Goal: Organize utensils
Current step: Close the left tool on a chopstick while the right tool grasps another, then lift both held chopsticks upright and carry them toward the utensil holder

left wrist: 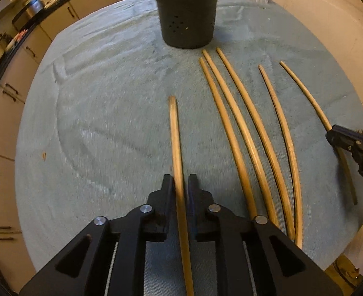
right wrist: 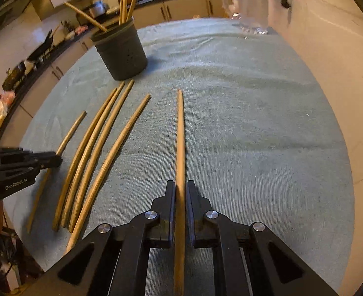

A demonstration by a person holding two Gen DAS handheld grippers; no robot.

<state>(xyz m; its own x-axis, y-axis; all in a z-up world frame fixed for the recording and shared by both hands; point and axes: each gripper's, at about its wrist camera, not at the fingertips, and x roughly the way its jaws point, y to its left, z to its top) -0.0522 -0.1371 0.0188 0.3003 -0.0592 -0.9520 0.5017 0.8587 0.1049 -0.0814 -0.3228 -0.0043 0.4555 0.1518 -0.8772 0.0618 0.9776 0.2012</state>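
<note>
A dark perforated utensil cup (left wrist: 187, 17) stands at the far side of a teal cloth, with several wooden chopsticks in it (right wrist: 124, 2). My left gripper (left wrist: 180, 180) is shut on a wooden chopstick (left wrist: 175, 133) that points toward the cup. My right gripper (right wrist: 180, 185) is shut on another chopstick (right wrist: 180, 133). Several more chopsticks (left wrist: 243, 133) lie side by side on the cloth between the two grippers; they also show in the right wrist view (right wrist: 95, 153). The right gripper shows at the right edge of the left wrist view (left wrist: 334, 135); the left gripper shows at the left of the right wrist view (right wrist: 55, 159).
The teal cloth (right wrist: 255, 135) covers the table. A clear glass pitcher (right wrist: 250, 2) stands at the far right corner. Kitchen cabinets and a cluttered counter (right wrist: 58, 37) lie beyond the table on the left. A pale wall (right wrist: 329, 49) runs along the right.
</note>
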